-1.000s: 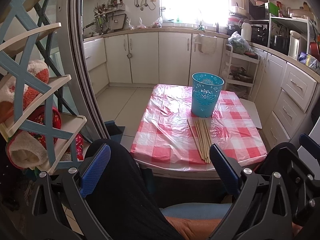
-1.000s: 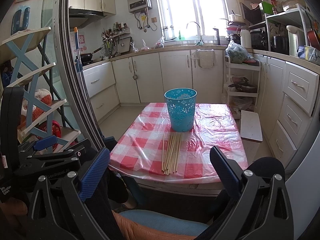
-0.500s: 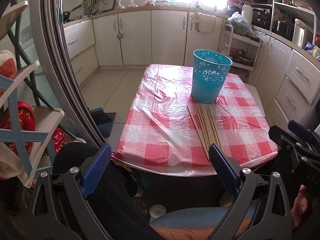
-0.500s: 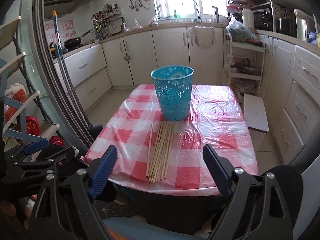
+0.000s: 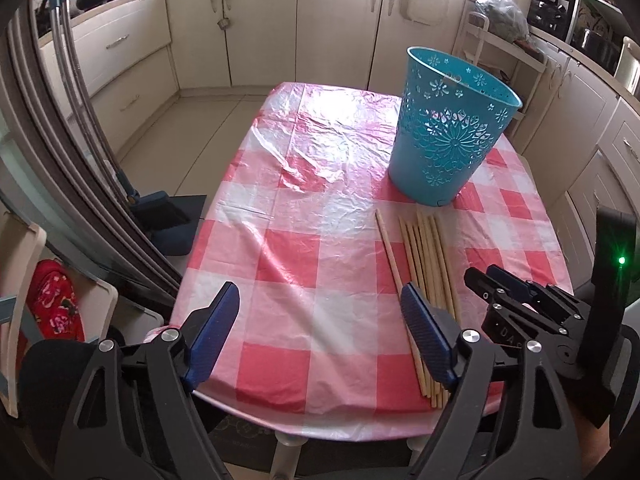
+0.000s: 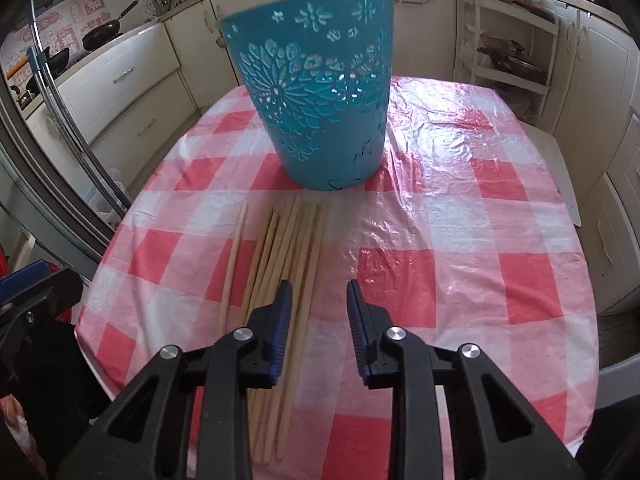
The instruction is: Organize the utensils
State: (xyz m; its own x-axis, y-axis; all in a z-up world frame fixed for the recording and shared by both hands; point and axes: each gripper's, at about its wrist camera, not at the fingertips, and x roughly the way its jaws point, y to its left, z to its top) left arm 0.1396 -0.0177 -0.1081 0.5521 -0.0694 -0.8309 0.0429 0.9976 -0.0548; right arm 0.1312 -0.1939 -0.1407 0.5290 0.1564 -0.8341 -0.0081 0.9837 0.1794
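Kitchen table w/ checked cloth: chopsticks lie bundled just before teal bin, long axis toward it. Right gripper nearest, over bundle's right edge, jaws closing, nothing pinched yet. Left gripper wide, closing, sticks at its right finger.

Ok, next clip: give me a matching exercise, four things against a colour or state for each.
Things:
1. bucket
2. chopsticks
3. tablecloth
4. wok

Descriptions:
A. red and white checks
B. lying flat in a row
C. turquoise, upright
D. black, on the counter

Pairs: 1-C, 2-B, 3-A, 4-D
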